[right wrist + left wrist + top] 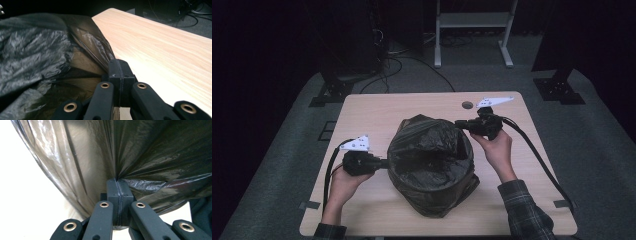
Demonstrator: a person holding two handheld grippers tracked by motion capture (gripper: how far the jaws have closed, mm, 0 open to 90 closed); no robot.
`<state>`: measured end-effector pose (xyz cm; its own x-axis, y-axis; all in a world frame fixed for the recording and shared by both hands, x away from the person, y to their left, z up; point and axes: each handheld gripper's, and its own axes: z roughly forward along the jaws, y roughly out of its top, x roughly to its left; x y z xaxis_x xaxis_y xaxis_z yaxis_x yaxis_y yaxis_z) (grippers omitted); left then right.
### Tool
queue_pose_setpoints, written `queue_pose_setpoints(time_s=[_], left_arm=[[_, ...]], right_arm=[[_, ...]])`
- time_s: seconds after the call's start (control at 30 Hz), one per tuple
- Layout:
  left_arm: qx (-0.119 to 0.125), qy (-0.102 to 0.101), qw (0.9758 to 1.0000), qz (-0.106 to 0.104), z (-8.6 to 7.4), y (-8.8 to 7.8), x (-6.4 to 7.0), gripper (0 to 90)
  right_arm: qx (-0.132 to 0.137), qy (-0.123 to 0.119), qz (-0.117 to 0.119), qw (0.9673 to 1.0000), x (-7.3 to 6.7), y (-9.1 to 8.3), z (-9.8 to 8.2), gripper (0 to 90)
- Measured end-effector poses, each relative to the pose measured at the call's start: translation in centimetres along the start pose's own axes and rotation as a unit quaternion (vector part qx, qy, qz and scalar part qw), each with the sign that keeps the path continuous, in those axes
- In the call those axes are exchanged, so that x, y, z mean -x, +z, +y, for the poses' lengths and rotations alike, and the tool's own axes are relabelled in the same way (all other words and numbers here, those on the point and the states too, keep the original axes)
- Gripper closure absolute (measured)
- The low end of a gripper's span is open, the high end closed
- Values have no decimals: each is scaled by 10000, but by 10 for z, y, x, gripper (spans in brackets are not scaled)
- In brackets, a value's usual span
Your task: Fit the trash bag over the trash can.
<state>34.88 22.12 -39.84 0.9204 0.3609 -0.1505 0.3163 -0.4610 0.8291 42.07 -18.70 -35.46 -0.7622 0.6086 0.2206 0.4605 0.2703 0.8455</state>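
A black plastic trash bag lines a round bin in the middle of the wooden table, its mouth open upward. My left gripper is at the bag's left rim, shut on the thin film; in the left gripper view the plastic puckers into the closed pads. My right gripper is at the rim's far right, shut on the bag edge, which is pulled taut into its pads.
A small round hole sits in the table near its far edge. A white frame and cables stand on the grey floor beyond the table. Bare tabletop stretches to the right of the right gripper.
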Motion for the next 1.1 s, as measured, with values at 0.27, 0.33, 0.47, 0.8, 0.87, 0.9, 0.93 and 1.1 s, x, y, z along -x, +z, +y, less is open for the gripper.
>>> queue_pose_setpoints(time_s=[0.27,0.33,0.47,0.8,0.87,0.9,0.93,1.1], left_arm=[[-75,120,9997,-215,0,4,6,726],[-4,97,9996,-272,1,2,6,670],[104,64,9994,-338,2,-3,9,543],[247,102,9991,-334,4,-10,19,231],[272,141,9991,-287,4,-10,21,179],[303,149,9991,-265,4,-10,23,156],[318,153,9991,-221,3,-10,24,123],[344,171,9992,-80,2,-9,28,20]], right_arm=[[130,-114,-210,9996,0,-8,1,653],[207,-162,-244,9994,-2,-15,3,606],[388,-246,-274,9986,-5,-27,6,481],[854,-473,-117,9952,-19,-57,16,229],[908,-590,-42,9941,-24,-62,19,188],[896,-641,-16,9939,-28,-64,21,174],[907,-701,12,9934,-31,-66,23,166],[1034,-931,78,9902,-49,-73,30,126]])
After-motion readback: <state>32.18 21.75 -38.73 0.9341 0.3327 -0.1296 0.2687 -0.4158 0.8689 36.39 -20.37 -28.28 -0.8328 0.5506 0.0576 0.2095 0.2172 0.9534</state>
